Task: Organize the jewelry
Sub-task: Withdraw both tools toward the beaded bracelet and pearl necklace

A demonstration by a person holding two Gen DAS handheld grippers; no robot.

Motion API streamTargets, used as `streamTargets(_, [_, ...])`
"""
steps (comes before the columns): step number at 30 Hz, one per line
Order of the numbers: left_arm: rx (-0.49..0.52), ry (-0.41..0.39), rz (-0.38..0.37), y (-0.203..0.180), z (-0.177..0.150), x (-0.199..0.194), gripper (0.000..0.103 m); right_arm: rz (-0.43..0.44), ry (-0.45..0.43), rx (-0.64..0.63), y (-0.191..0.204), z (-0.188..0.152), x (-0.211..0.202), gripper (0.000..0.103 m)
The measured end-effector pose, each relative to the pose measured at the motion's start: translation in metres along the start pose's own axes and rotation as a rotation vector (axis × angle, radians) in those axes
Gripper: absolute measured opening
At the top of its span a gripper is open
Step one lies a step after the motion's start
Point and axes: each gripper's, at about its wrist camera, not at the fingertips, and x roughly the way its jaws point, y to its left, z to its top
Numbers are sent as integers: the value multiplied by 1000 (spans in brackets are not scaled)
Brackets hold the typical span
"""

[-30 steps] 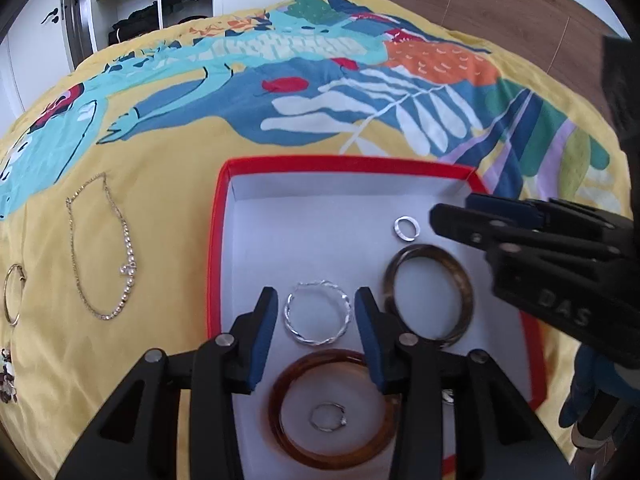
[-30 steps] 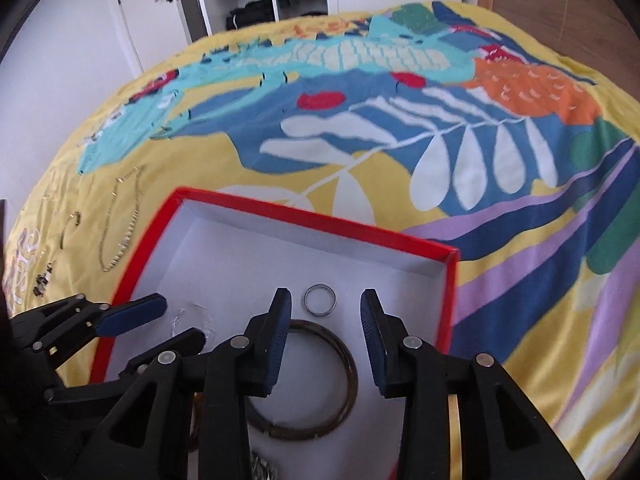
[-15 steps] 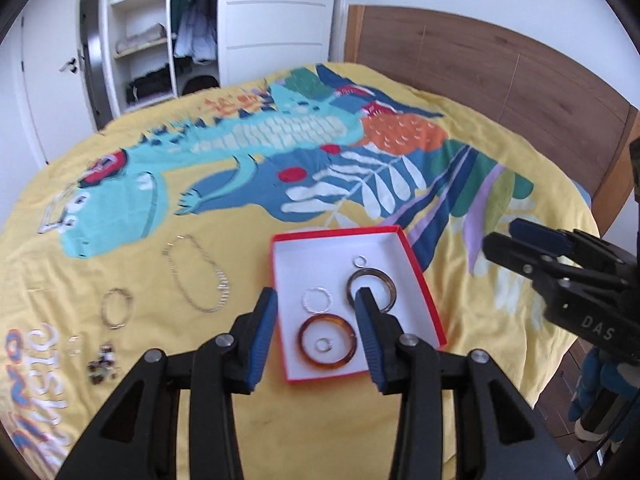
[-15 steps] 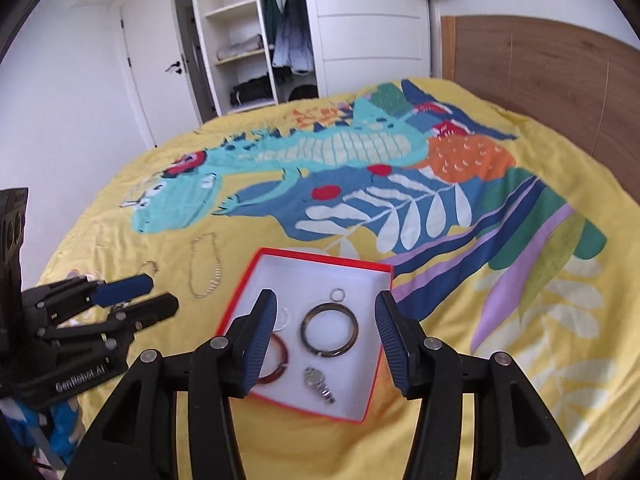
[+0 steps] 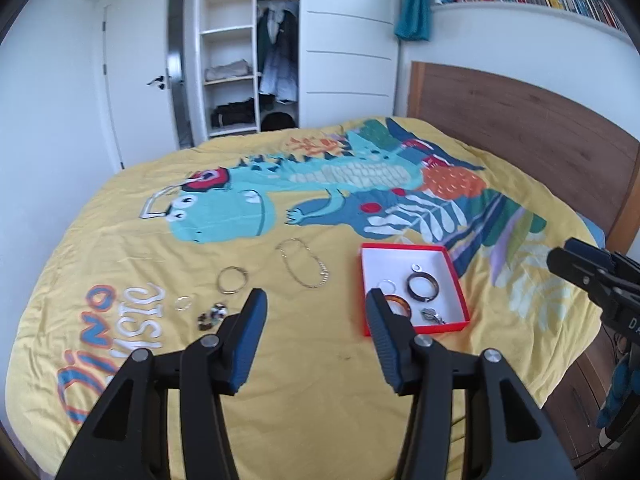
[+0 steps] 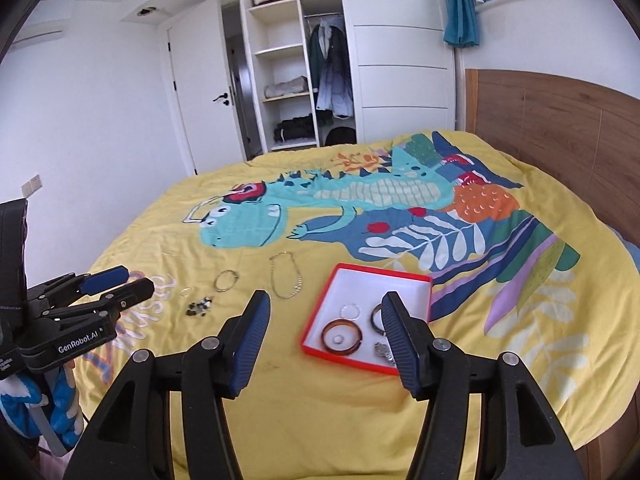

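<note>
1. Left wrist view, nearest: left gripper (image 5: 316, 308) with jaws parted wide and opening, nothing between them, raised over the yellow bedspread (image 5: 312, 380).
2. Just beyond the right jaw: red-rimmed box (image 5: 456, 280) holding an amber bangle (image 5: 398, 304), dark bangle (image 5: 423, 286), a thin silver hoop (image 5: 387, 285), small ring (image 5: 416, 267) and a metallic piece (image 5: 433, 315).
3. Beyond the left jaw, loose on the bedspread: bead cluster (image 5: 212, 315), small clear ring (image 5: 184, 303), gold hoop (image 5: 233, 280), chain necklace (image 5: 303, 269).
4. Right wrist view: right gripper (image 6: 325, 308), jaws opening, empty, box behind the right jaw.
5. Farthest: wooden headboard (image 5: 520, 120), open wardrobe (image 5: 248, 52).
</note>
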Motion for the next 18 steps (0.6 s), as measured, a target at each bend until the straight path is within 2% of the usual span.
streamTargets(4, [-38,-59,41,30,1,-39,49,14,-39,-28,22,1,-30,59])
streamTargets(10, [-91,-127,109,77,2,-84,52,30,-122,-80,54,13,-70,67])
streamTargets(12, [-104,-135,129,91,2,-91,58,39,-139,-91,62,17,-75,69])
streamTargets(18, [-129,-131,176,130,-4,-84,59,71,-133,-125,85,24,-59,77])
